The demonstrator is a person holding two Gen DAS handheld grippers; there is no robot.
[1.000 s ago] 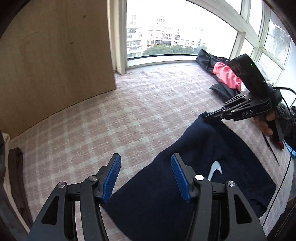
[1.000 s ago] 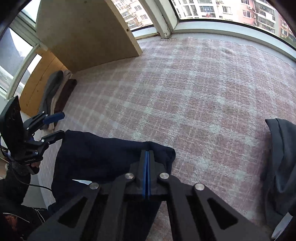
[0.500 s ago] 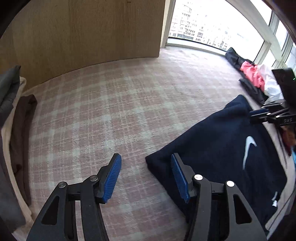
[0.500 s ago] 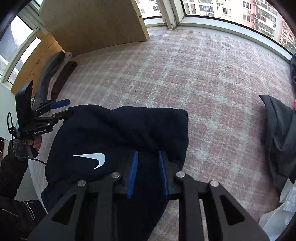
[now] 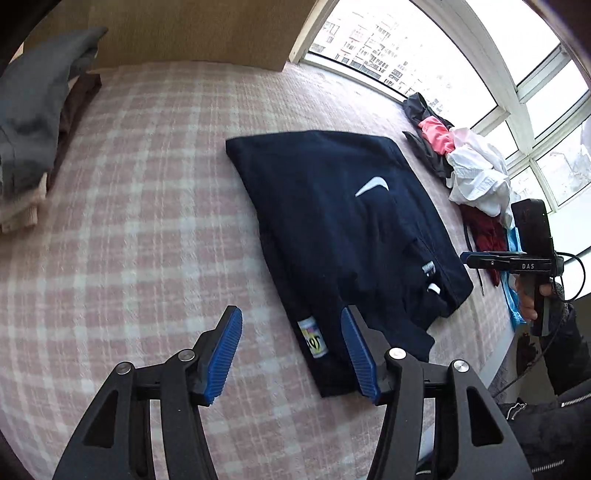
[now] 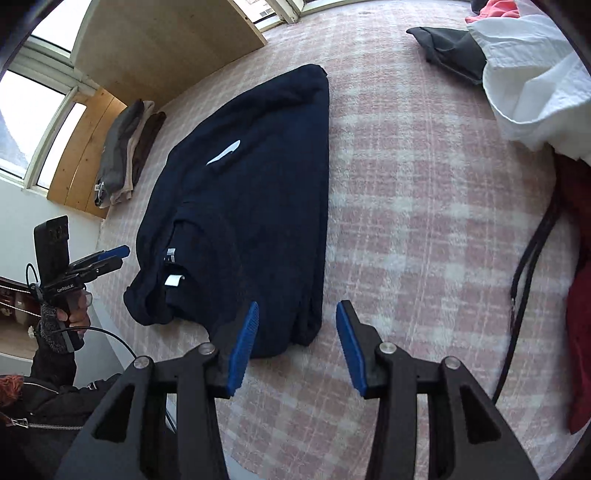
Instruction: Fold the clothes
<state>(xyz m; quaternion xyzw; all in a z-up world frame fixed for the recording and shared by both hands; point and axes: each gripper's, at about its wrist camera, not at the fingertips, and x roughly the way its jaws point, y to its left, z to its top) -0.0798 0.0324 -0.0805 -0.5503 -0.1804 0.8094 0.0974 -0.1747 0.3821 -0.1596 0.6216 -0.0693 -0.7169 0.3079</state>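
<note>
Left tongs (image 5: 291,345): spread, pinching nothing, poised above near left corner of navy sweatshirt (image 5: 343,221); label patch (image 5: 313,338) on hem between the blue pads. Sweatshirt folded, flat on pink plaid blanket (image 5: 147,221), white swoosh (image 5: 372,185) facing up. Left of left tongs, well apart: stack of folded clothes (image 5: 33,122) against wooden panel (image 5: 192,33). Right tongs (image 6: 297,341): opening, pads clear of cloth, sweatshirt's near right corner just ahead between them. Right of right tongs: unfolded clothes pile (image 6: 532,85), black cord (image 6: 528,273).
</note>
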